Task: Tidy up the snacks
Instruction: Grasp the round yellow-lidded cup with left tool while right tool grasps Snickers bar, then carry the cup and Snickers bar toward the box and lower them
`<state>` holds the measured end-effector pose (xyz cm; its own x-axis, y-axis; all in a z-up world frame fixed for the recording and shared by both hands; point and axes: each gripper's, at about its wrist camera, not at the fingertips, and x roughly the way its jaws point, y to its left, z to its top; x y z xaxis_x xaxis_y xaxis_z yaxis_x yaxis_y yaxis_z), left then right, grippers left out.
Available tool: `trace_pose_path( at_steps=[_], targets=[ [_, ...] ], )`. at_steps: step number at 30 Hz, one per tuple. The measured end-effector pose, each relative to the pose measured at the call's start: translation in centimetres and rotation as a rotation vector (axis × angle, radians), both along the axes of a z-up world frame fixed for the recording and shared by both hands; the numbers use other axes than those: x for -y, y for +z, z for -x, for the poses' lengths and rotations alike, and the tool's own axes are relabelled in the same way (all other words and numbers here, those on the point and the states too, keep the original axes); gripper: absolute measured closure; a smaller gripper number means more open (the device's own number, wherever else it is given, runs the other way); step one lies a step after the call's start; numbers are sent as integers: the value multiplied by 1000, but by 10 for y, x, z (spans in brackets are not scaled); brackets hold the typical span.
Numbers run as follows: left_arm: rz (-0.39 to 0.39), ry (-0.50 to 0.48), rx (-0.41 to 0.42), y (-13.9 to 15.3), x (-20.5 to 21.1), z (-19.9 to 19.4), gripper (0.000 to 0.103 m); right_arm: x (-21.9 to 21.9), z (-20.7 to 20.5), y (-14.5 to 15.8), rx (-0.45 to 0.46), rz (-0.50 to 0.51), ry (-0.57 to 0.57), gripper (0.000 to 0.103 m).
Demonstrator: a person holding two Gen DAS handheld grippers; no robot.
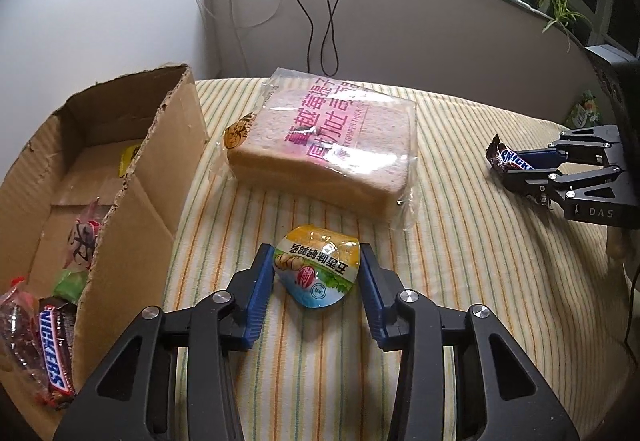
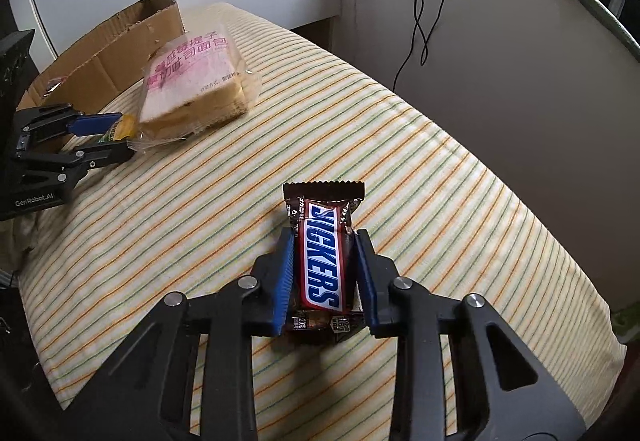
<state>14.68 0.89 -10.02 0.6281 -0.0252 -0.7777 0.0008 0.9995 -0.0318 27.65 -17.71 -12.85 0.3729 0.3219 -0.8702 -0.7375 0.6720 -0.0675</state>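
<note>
Left wrist view: the left gripper [image 1: 318,273] is seen closed around a small round yellow snack pack [image 1: 316,271], both blue pads touching its sides; the pack lies on the striped cloth [image 1: 460,281]. A bagged bread loaf [image 1: 328,145] is placed just beyond the pack. A cardboard box [image 1: 160,169] sits to the left, with a Snickers bar [image 1: 54,355] and other wrapped snacks inside. At far right, the right gripper [image 1: 516,173] is seen clamped on a second Snickers bar [image 1: 508,159].

Right wrist view: the right gripper [image 2: 324,273] is seen gripping that Snickers bar [image 2: 322,261] lengthwise between its pads, the bar resting on the striped cloth [image 2: 440,201]. The left gripper [image 2: 116,137] appears at left, holding the yellow pack [image 2: 124,127] beside the bread loaf [image 2: 196,89], with the box [image 2: 132,41] behind.
</note>
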Motion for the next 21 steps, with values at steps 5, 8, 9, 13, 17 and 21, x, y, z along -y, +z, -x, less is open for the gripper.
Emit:
trace_pose_path(
  at_steps=[5, 8, 9, 13, 17, 21],
  targets=[
    [8, -11, 15, 6, 5, 4, 63, 2, 7, 6, 8, -3, -19, 73],
    [15, -22, 34, 12, 8, 11, 63, 3, 12, 13, 16, -13, -28, 73],
    [15, -26, 43, 16, 9, 15, 63, 4, 13, 16, 21, -16, -30, 73],
    [22, -35, 78, 30, 11, 25, 63, 3, 20, 30, 43, -29, -32, 73],
    [22, -40, 114, 42, 6, 31, 63, -3, 30, 45, 66, -47, -24, 73],
    [24, -39, 145, 54, 2, 42, 63, -13, 42, 60, 91, -60, -12, 73]
  ],
)
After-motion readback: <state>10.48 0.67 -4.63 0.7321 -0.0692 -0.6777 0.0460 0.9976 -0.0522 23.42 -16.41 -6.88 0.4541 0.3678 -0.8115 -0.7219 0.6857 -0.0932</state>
